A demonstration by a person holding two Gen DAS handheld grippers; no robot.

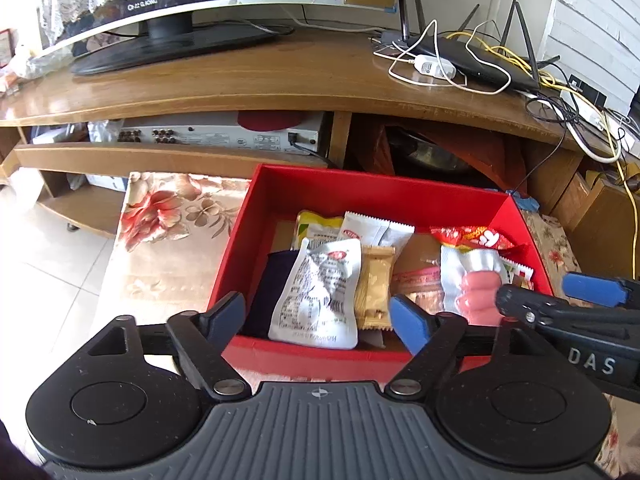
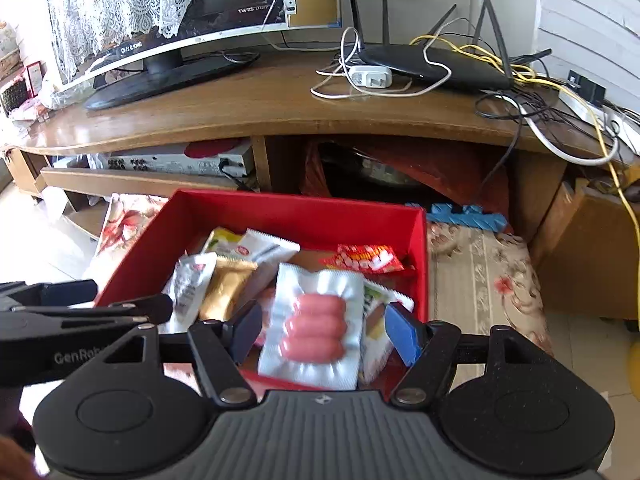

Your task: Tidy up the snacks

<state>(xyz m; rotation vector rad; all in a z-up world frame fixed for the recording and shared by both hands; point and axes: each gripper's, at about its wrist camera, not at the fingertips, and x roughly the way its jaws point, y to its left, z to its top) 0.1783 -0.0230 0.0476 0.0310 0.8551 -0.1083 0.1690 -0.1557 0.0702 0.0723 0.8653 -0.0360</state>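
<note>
Nearest in the left wrist view, the left hand-held gripper (image 1: 320, 316) stood spread wide over the near wall of the red cardboard box (image 1: 376, 196), with nothing between its blue pads; the white foil pouch with grey print (image 1: 318, 292) lay just beyond them inside the box. To its right, the right hand-held gripper (image 2: 324, 330) was part open, and the clear vacuum pack of pink sausages (image 2: 316, 326) sat between its pads, its foil edges close to both; whether the pads truly pressed it could not be told from either view. The pack appeared to sit over the box's near right part. Beside the white pouch lay a gold wrapped bar (image 1: 374, 284), and farther back a yellow-green sachet (image 1: 316, 224), a white sachet with a red logo (image 1: 372, 232) and a red printed snack bag (image 1: 472, 238) near the far right wall. The box stood on a floral cloth (image 1: 168, 224), with a wooden television stand (image 1: 280, 80) beyond. The step in hand looked like laying snacks into the box; next, the sausage pack would need settling flat into a free spot, then the grippers drawn clear.
</note>
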